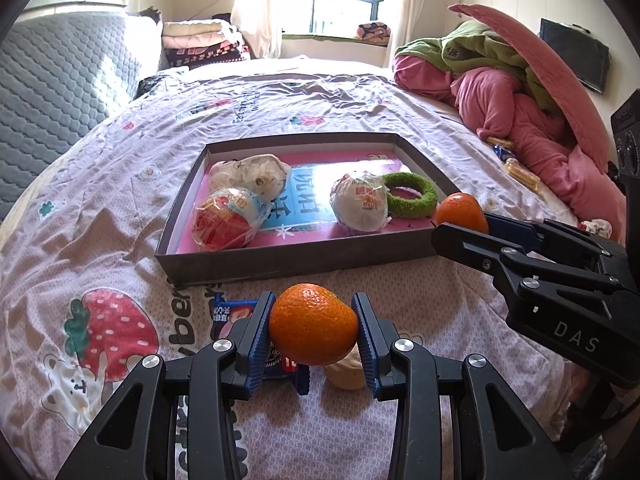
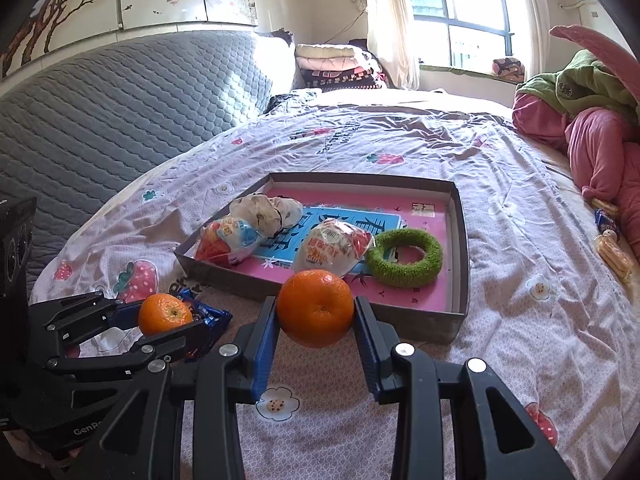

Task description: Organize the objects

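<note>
The left gripper [image 1: 314, 330] is clenched on an orange [image 1: 313, 323] just above the bed [image 1: 100, 200], near the tray's [image 1: 296, 258] front wall. The right gripper [image 2: 315, 312] grasps a second orange [image 2: 315, 307] beside the tray's near right corner. Inside the tray lie three wrapped buns [image 1: 228, 222] and a green ring [image 1: 409, 195]. A blue snack packet [image 1: 232, 310] and a pale round thing [image 1: 348, 372] sit largely hidden under the left gripper. Rumpled pink bedding [image 1: 520, 112] crowds the far right; the snacks beside it are too small to identify.

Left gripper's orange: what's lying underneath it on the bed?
Under the orange: a blue snack packet and a beige object, both partly covered by the left gripper and fruit, so neither can be identified fully.
</note>
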